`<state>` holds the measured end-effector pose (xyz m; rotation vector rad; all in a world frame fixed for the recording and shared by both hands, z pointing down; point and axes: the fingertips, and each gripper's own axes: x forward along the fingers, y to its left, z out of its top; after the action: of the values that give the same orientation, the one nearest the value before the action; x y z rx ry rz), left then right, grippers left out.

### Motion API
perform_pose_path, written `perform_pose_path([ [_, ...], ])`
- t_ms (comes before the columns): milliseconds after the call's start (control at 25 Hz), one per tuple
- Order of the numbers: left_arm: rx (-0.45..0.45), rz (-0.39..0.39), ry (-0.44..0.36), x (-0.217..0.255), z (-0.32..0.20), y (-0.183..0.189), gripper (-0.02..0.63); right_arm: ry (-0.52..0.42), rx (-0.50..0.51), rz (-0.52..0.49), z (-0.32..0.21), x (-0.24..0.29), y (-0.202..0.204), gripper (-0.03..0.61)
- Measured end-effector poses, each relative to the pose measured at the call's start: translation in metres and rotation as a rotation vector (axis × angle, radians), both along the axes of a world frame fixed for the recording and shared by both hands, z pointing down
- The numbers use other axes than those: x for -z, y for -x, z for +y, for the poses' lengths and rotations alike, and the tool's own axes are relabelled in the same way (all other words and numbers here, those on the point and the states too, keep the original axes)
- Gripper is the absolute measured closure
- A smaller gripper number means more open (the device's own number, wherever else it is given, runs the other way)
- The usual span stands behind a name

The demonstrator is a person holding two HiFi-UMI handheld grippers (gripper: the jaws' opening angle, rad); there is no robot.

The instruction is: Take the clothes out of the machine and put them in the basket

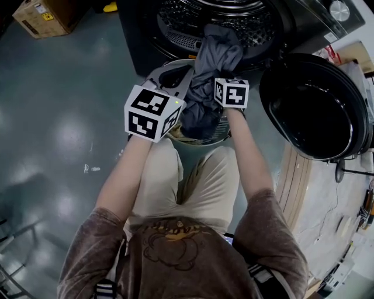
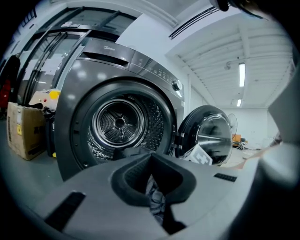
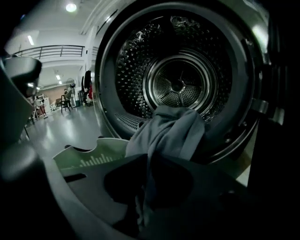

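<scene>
While left gripper [image 2: 153, 185] and right gripper [image 3: 144, 187] clamp clothing [image 1: 213, 64], it drapes from drum [image 3: 140, 61] into basket [image 3: 89, 161].

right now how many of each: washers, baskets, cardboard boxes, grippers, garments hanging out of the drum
washer: 1
basket: 1
cardboard box: 1
grippers: 2, left gripper and right gripper
grey garment: 1
total: 6

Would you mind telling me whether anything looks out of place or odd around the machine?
Only the grey garment: it hangs half out of the drum, stretched over the opening's lip and down over the basket, so it is fully in neither. Nothing looks spilled or damaged.
</scene>
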<state>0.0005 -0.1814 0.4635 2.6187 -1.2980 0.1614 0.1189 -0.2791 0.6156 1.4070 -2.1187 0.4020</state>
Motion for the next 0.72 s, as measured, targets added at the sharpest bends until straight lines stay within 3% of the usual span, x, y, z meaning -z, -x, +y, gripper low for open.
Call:
perform_pose_path([
  [240, -0.007, 0.014, 0.005, -0.001, -0.004, -0.009, 0.607, 0.068, 0.137, -0.057, 0.078, -0.004, 0.017, 0.551],
  [560, -0.027, 0.029, 0.003, -0.001, -0.004, -0.021, 0.607, 0.142, 0.264, -0.058, 0.148, -0.017, 0.028, 0.545],
  [640, -0.032, 0.031, 0.003, -0.001, -0.004, -0.024, 0.607, 0.129, 0.244, -0.071, 0.146, -0.015, 0.026, 0.521],
  [720, -0.037, 0.032, 0.003, -0.003, -0.005, -0.027, 0.607, 0.111, 0.214, -0.096, 0.139, -0.008, 0.023, 0.445],
])
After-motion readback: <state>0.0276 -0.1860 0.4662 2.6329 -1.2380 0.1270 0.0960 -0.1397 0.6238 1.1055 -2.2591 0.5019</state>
